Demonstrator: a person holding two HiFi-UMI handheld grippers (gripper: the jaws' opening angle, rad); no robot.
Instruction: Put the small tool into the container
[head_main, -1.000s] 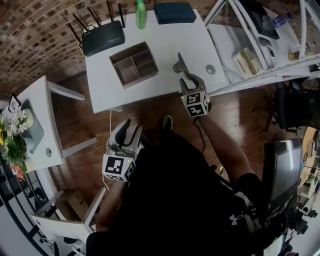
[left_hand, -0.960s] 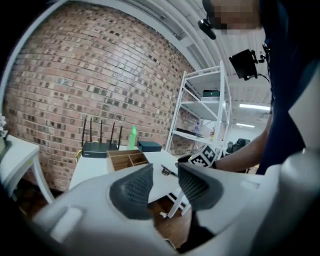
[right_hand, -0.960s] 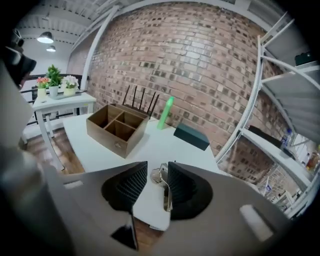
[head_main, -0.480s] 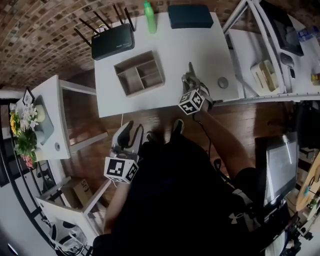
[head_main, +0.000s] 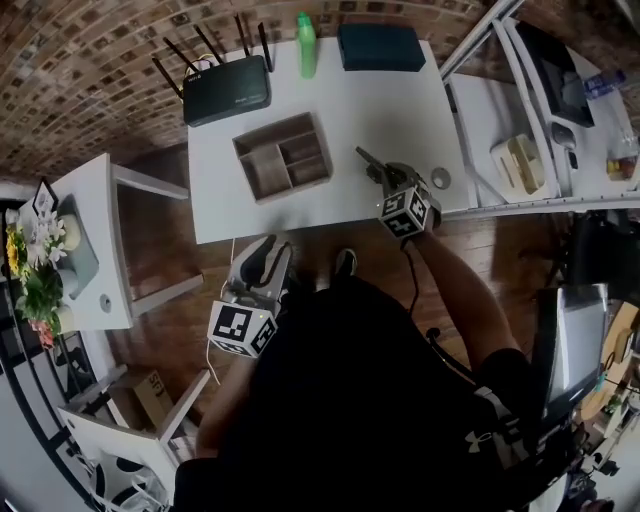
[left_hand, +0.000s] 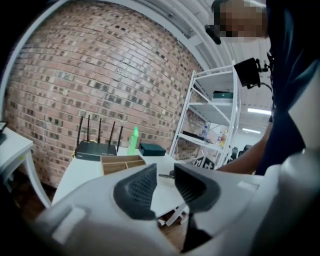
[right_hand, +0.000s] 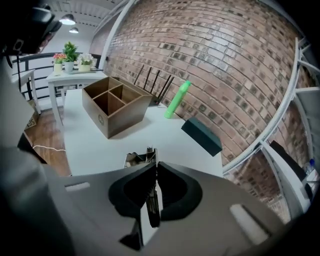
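White surface (head_main: 395, 100): bare around its middle and along the front edge. Small tool (head_main: 366, 160): near the front right edge, clamped in the fingers of the right gripper (head_main: 383, 172), which had just closed on it, angled downward. Container (head_main: 285, 155): wooden, divided, compartments empty, apart to the tool's left. Left gripper (head_main: 266, 252): off the front edge, fingers lately closing, partly apart, nothing between.

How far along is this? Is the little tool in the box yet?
Done: only the reach; the wooden container looks empty. In hand: the right tongs have just closed on the small tool on the table. Left: lift it and drop it in.
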